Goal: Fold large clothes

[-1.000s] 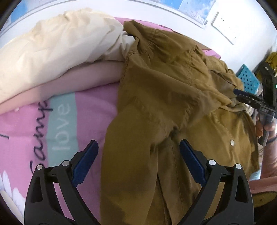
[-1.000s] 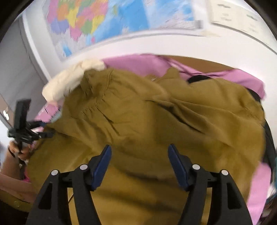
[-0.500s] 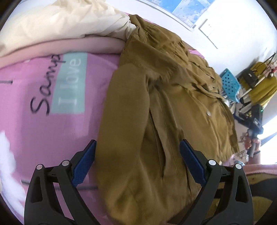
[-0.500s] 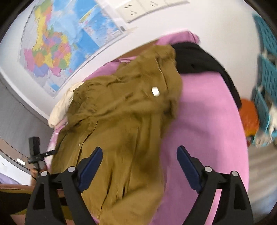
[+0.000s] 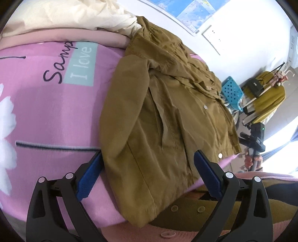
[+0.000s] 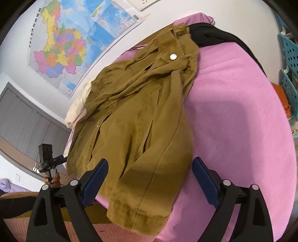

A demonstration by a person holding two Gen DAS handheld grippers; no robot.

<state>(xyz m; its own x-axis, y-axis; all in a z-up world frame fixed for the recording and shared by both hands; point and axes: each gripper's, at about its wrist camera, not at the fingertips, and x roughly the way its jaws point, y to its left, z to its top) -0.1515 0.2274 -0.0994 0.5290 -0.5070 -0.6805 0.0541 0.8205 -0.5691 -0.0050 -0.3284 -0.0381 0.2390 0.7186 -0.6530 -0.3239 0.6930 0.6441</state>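
Your olive jacket [image 5: 160,134] hides part of the pink bedsheet [image 5: 55,115]; its hem [image 6: 141,219] droops past the bed's edge.

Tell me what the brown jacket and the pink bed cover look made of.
Jacket: likely woven cotton twill, matte, with crisp creases, stitched seams and shiny snaps that look like metal. Bed cover: soft, slightly fuzzy printed fabric, possibly brushed cotton or polyester; the pictures cannot tell which.

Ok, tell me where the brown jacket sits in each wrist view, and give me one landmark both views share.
Left wrist: the brown jacket runs from upper centre down to the bottom centre, between the open left gripper fingers.
Right wrist: the jacket fills the centre and left, its hem hanging off the bed edge between the open right gripper fingers.
Shared landmark: the cream bedding behind the jacket's collar end.
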